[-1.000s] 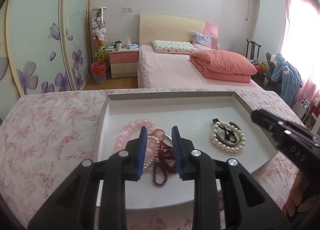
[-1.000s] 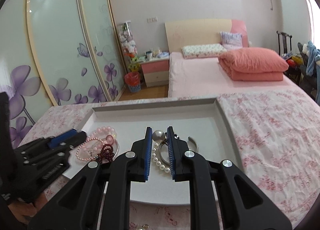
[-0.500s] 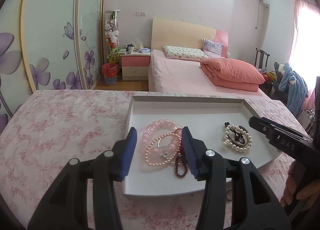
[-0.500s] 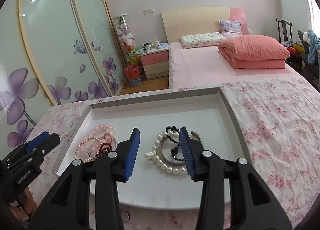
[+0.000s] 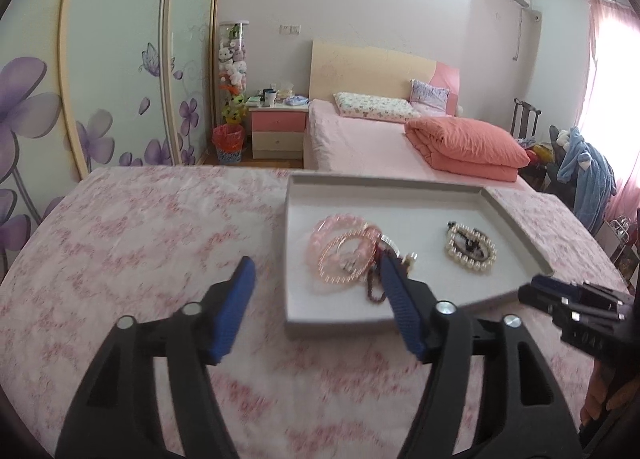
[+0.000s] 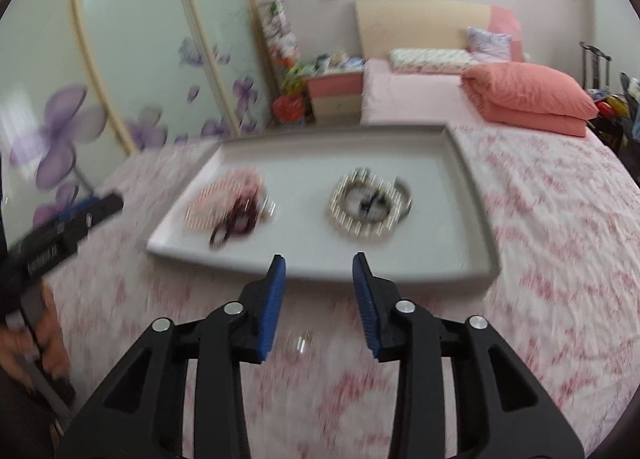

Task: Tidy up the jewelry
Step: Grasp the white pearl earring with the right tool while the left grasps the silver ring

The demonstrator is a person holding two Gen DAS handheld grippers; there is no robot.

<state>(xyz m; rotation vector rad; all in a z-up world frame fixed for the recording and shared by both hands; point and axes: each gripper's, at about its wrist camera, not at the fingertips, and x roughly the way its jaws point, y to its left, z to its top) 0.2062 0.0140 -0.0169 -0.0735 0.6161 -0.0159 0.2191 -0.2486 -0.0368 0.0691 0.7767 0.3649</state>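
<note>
- Left wrist view: left gripper (image 5: 316, 279) is wide open w/ nothing in it. It hangs over the pink flower cloth (image 5: 140, 235), just in front of the near left corner of the gray tray (image 5: 384, 185).
- Its blue pads (image 5: 400, 311) are far apart; the right one is in front of the tray's near edge, close to the dark red bead string (image 5: 372, 287).
- In the tray, left side: a pile w/ a big pink bead bracelet (image 5: 320, 235), a small pink bead bracelet (image 5: 332, 275) and the dark red string, all touching.
- Tray, right side: pearl bracelet (image 5: 470, 249) w/ smth dark in its middle, well apart from the pink pile.
- Right gripper (image 5: 576, 299) shows at the right edge, near the tray's near right corner.
- Right wrist view (blurry): right gripper (image 6: 320, 287) is open partway, holds nothing, sits over the cloth just in front of the tray's near rim (image 6: 400, 275).
- A small shiny thing (image 6: 302, 340) lies on the cloth between its fingers; too blurry to tell what it is.
- Pearl bracelet (image 6: 370, 205) lies past the fingers; pink pile (image 6: 228, 207) to its left.
- Back of room: pink bed (image 5: 380, 139) w/ folded blanket (image 5: 468, 147).
</note>
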